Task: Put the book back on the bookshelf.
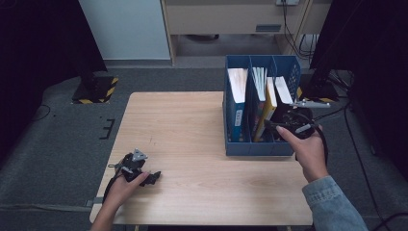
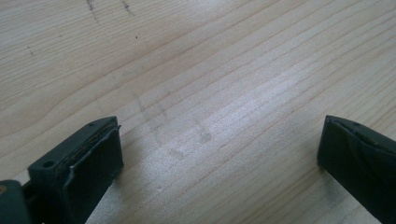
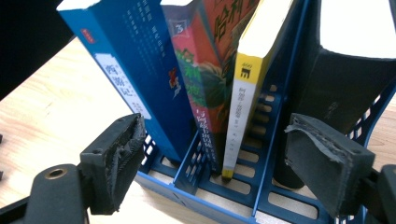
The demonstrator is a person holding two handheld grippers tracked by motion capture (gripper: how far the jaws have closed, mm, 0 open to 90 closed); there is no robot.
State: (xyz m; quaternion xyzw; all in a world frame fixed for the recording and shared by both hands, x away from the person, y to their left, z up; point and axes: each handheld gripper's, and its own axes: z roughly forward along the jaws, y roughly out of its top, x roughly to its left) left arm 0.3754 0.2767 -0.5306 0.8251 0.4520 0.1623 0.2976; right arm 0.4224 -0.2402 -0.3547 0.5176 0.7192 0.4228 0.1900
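Nothing has been lifted yet — every book sits in the blue file rack (image 1: 260,144) at the table's (image 1: 192,144) right edge, so the grasp and the pull-out are, by my reading, all left to do. The right gripper (image 3: 219,163) hangs at the rack's near end with its jaws wide and empty. The yellow book (image 3: 243,93) stands straight ahead between them, leaning in the middle compartment beside the red book (image 3: 196,79); the jaws are close but not touching. The left gripper (image 2: 219,149) rests near the table's front-left corner, wide apart over bare wood — idle.
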